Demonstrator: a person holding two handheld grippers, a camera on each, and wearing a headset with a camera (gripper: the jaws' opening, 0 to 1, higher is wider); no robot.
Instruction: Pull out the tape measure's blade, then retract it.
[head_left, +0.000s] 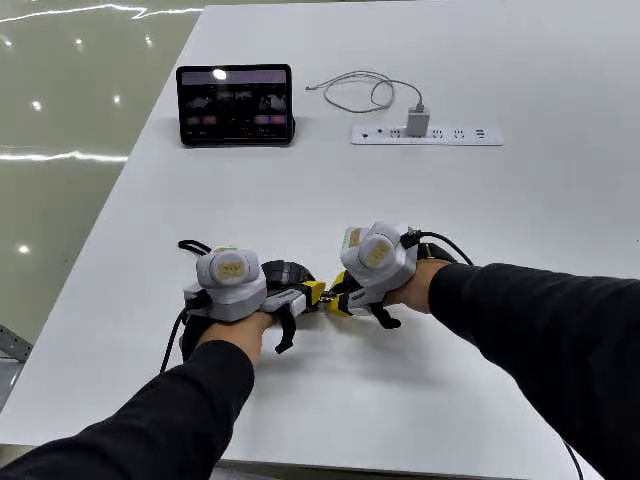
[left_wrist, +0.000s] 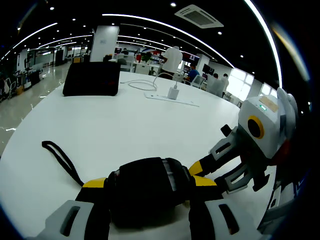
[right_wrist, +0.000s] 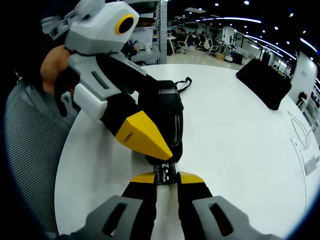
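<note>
Holding tape measure (left_wrist: 147, 195) clamped across its body in left gripper (left_wrist: 148, 181), near-centre on table (head_left: 400, 200). Pinching blade (right_wrist: 165, 172) tip in right gripper (right_wrist: 167, 178), just right of it. Showing barely a stub out, rest seemingly coiled inside: pull just starting, retract not yet done.

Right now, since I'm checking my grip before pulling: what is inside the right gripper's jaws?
The blade, marked 2, lies between the right gripper's closed yellow tips, just outside the black tape measure case. The blade's end is covered by the jaws.
</note>
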